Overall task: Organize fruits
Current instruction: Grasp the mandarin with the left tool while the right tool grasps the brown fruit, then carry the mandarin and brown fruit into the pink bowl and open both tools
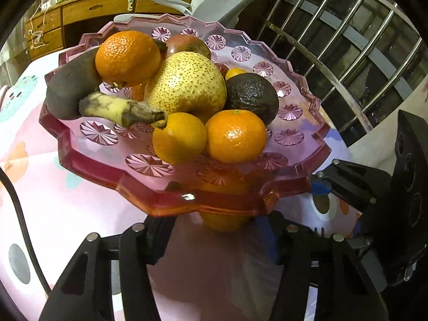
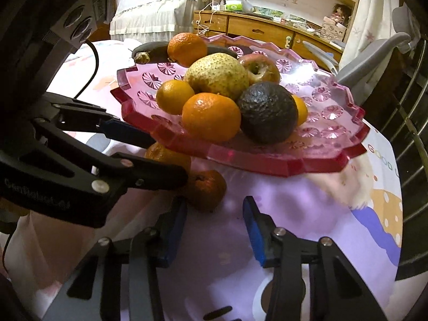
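Observation:
A pink glass plate (image 1: 214,200) (image 2: 267,163) stands raised above the patterned cloth. It holds a pear (image 1: 187,85), an avocado (image 1: 251,96), several oranges (image 1: 235,136), a spotted banana (image 1: 120,109) and an apple (image 2: 259,69). Under its rim lies a small orange (image 1: 224,222) (image 2: 165,155). My left gripper (image 1: 214,230) (image 2: 168,157) reaches around this orange, and a gap shows beside it on one side. A second tangerine (image 2: 206,190) rests just ahead of my right gripper (image 2: 215,214), whose blue pads (image 2: 254,230) stand apart over bare cloth.
A metal railing (image 1: 347,40) runs along the right. Wooden drawers (image 1: 93,8) and a grey chair (image 2: 374,53) stand behind the table. A black cable (image 1: 24,227) trails over the cloth at the left. The plate's rim overhangs both grippers.

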The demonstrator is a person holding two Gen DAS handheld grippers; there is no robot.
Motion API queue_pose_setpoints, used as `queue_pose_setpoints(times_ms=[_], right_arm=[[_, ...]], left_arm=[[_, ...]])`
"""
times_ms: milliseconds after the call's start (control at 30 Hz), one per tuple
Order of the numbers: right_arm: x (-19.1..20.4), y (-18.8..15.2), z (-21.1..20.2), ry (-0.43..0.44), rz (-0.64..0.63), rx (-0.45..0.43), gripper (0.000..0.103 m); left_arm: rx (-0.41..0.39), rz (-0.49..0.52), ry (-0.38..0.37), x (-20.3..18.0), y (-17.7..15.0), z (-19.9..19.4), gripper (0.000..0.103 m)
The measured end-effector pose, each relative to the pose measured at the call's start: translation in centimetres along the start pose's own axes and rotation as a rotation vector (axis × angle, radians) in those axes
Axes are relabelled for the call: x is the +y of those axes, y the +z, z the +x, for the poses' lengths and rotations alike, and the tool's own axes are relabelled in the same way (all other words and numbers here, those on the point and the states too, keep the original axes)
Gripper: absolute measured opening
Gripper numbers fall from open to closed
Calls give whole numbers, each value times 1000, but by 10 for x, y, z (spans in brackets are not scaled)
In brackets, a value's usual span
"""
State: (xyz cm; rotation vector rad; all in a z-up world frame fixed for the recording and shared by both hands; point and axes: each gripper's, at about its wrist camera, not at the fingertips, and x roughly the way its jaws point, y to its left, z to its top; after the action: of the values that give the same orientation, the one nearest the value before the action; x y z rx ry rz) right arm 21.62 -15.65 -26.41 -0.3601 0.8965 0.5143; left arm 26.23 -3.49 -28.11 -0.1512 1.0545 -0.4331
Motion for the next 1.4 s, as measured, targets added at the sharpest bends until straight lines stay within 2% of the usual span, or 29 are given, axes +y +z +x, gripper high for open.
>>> queue_pose_setpoints(times_ms=[133,200,700,1033,1200,1400], right_arm=[[2,4,2,20,-8,-2,35],[3,5,2,25,-8,-4,33],[11,1,-3,48,6,18,32],[25,-6,-30,96,2,28,32],[35,-1,-50,123,-20,13,32],[40,16,-75,153,-51,-21,32]], left_arm=[[-5,7,-20,-5,0,1,41],[-8,8,-22,-7,0,0,39],[-18,-22,7,-2,-20,-20,38],[-28,-12,30,0,-36,-70,38],[-72,5,48,-3,-33,-105,38],[-157,28,66,-13,-9,-141,38]])
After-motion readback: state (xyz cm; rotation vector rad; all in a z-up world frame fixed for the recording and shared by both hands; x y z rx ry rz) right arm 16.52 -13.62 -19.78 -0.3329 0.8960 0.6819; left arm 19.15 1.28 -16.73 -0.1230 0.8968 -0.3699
